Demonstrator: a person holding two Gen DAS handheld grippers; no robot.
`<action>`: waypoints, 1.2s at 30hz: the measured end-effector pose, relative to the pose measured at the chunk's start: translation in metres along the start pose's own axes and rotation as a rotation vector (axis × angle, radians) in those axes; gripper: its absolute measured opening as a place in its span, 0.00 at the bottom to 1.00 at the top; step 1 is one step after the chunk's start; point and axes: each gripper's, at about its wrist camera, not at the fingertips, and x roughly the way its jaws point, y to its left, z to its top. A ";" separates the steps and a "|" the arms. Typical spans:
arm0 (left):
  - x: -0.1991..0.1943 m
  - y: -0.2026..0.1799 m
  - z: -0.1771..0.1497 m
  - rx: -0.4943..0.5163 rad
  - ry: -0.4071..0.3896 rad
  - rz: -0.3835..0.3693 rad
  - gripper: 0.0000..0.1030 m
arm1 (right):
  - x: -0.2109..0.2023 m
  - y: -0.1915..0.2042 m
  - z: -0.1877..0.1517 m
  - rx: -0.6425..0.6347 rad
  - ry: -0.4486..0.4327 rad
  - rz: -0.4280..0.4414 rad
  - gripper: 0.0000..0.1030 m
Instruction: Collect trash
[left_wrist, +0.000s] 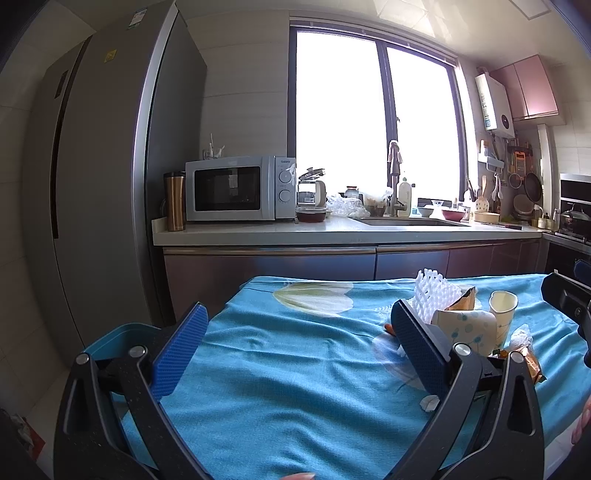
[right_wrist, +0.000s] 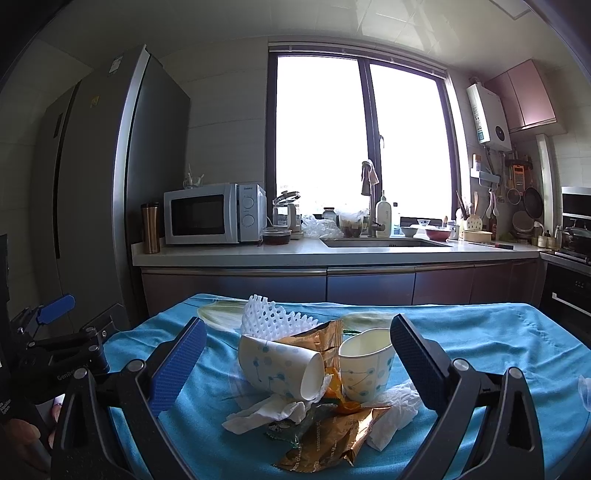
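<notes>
Two grippers are hovering over a table (right_wrist: 498, 332) draped in a turquoise cloth, both with jaws spread wide and grasping nothing.

Right gripper (right_wrist: 297, 354): it is facing the trash heap squarely, the pile sitting between and just ahead of its blue-padded fingers, probably so one closing motion can take an item.

Left gripper (left_wrist: 297, 347): it is pointing at bare cloth; the heap is lying off beyond its right finger. A teal plastic bin (left_wrist: 110, 334) is showing behind its left finger, likely the receptacle being kept within reach.

Trash heap, itemised:
- white paper cup with pale blue dot print, tipped on its side (right_wrist: 280, 365), mouth facing the right gripper;
- matching paper cup, standing upright (right_wrist: 365, 365), apparently empty;
- white foam fruit net (right_wrist: 273, 317), lying behind the cups;
- crinkled gold foil wrappers (right_wrist: 332, 439), nearest the right gripper;
- crumpled white tissues (right_wrist: 269, 410), tucked under the cups.

All items are touching or overlapping, so picking one may be disturbing the others.
</notes>
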 end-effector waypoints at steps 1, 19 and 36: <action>0.000 0.000 0.000 0.001 -0.001 0.002 0.95 | 0.000 0.000 0.000 -0.001 -0.001 0.000 0.94; -0.004 0.002 0.001 -0.007 -0.008 0.001 0.95 | 0.001 -0.002 0.002 0.002 -0.001 0.004 0.94; -0.007 0.004 -0.001 -0.010 -0.014 0.003 0.95 | -0.001 -0.002 0.000 0.005 -0.008 0.003 0.94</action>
